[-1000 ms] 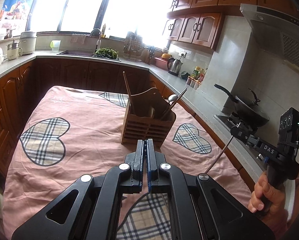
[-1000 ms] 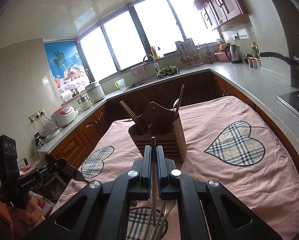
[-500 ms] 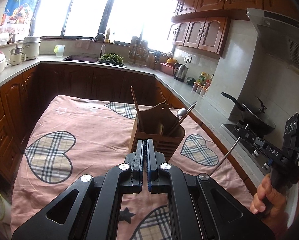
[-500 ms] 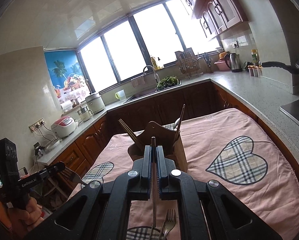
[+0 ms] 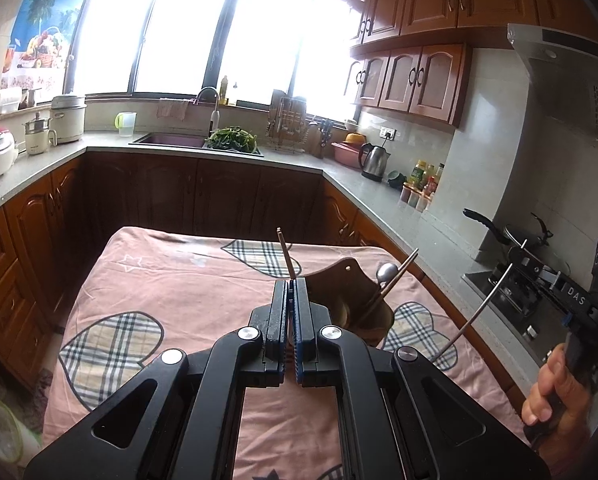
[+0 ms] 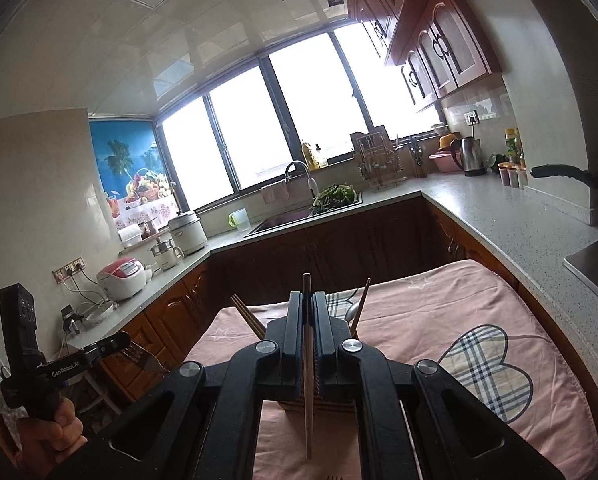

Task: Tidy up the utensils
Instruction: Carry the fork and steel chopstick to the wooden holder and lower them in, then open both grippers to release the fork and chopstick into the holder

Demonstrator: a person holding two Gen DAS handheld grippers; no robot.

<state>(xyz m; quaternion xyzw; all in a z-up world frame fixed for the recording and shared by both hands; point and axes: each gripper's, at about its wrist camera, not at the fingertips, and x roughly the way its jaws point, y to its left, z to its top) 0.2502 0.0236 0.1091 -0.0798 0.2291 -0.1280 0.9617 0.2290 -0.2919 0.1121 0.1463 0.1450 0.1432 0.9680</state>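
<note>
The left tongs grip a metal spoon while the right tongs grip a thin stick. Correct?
Not a spoon: the right wrist view shows the left tongs gripping a silver metal fork. The right tongs do grip the thin straight stick.

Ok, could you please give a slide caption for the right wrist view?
Right gripper shut on a slim utensil over the pink cloth; left gripper holds a fork.

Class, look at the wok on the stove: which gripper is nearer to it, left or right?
Right. The right gripper hangs at the table edge nearest the wok; the left gripper sits farther across the table from it.
</note>
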